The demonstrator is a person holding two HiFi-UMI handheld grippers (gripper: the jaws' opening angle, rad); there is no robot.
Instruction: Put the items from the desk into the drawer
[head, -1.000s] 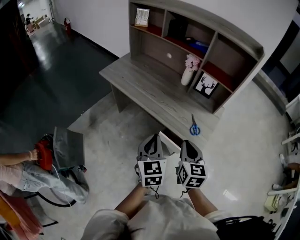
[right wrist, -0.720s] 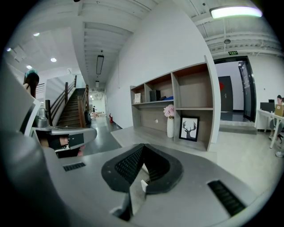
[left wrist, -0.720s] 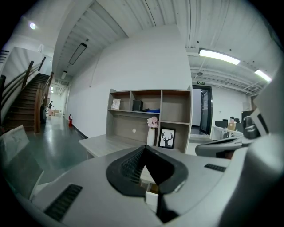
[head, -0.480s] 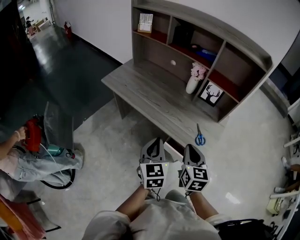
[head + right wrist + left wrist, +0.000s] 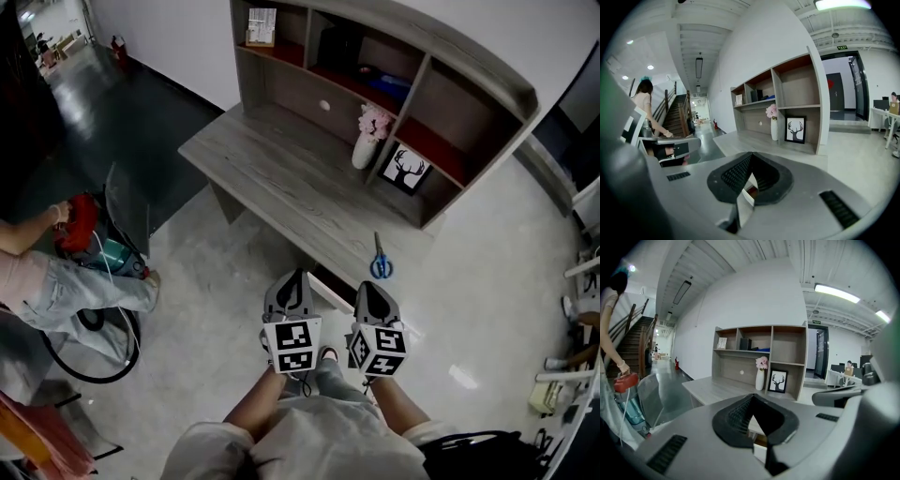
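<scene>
Scissors point(image 5: 380, 266): blue-handled, lying flat on the table point(image 5: 272, 173) near its front edge, toward the right corner; not shifted over the last second.
Change: both grippers have drifted toward the table's front edge and slightly down. Nothing is picked up, so the task looks barely begun.
Drawer point(image 5: 330, 286): pale front under the table's front edge, between the two grippers; seemingly ajar.
Left gripper point(image 5: 294, 277): jaws pressed together, empty, tilted slightly down.
Right gripper point(image 5: 376, 287): jaws pressed together, empty, near the scissors but apart from them.

Blue-handled scissors point(image 5: 379, 266) flat on desk point(image 5: 272, 178)
</scene>
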